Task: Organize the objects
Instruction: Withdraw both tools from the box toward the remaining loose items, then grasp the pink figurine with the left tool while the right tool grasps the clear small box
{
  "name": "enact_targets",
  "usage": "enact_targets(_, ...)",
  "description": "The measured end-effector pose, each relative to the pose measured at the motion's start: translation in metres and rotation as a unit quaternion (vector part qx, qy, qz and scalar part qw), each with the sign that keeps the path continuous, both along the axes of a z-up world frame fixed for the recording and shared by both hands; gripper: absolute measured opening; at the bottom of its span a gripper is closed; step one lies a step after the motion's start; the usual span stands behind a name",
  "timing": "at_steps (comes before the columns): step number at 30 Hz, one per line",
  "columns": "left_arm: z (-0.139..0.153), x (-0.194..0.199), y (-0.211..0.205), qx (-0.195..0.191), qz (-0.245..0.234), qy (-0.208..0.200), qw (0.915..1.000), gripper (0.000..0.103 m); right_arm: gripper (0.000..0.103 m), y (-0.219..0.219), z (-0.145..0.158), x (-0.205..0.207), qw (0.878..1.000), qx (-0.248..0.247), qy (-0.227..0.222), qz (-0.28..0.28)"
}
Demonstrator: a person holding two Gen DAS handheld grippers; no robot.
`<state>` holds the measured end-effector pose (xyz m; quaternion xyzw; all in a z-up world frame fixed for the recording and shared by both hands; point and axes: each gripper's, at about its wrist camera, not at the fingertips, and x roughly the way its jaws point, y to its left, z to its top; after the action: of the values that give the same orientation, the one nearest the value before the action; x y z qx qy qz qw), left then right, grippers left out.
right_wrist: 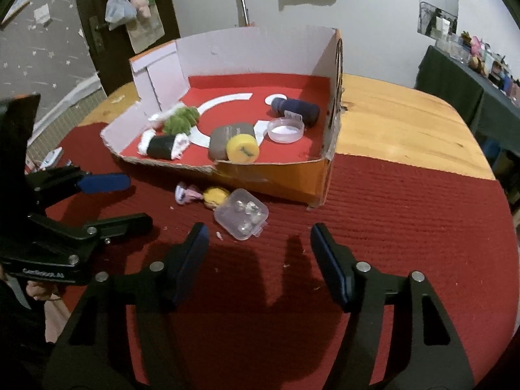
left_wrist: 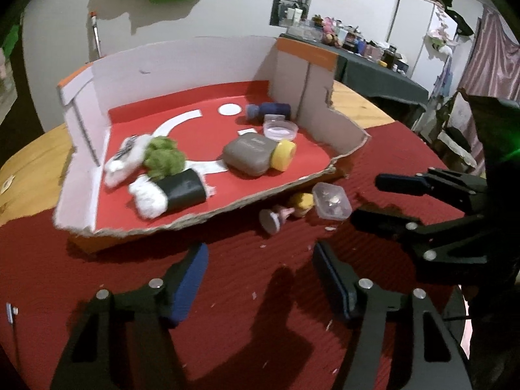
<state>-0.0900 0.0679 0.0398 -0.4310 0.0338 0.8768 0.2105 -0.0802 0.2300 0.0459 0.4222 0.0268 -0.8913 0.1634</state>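
Both the left tool (left_wrist: pixel 260 279) and the right tool (right_wrist: pixel 260 260) hang with jaws apart, gripping nothing, above the red mat (right_wrist: pixel 390 227) on the desk (right_wrist: pixel 406 123). A small clear case (right_wrist: pixel 241 213) and a little doll (right_wrist: pixel 201 195) lie just near of the cardboard box (right_wrist: pixel 286 178).

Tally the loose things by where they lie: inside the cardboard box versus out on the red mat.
Inside the cardboard box: 7, including the yellow-capped grey bottle and round clear dish.
On the red mat: 2, the small doll and clear square case.
Total: 9
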Motion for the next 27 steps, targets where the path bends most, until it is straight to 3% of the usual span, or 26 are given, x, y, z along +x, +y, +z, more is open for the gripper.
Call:
enact_targets(11,-0.007,-0.019,0.01,0.01,0.005,-0.021,0.9997,0.047,0.064,-0.009,-0.015,-0.019,1.0,0.014,-0.011,0.022)
enact_targets(27,-0.013,-0.034,0.024,0.004,-0.006,-0.03,0.9995,0.051,0.064,0.01,-0.018,-0.027,1.0,0.02,-0.006,0.008)
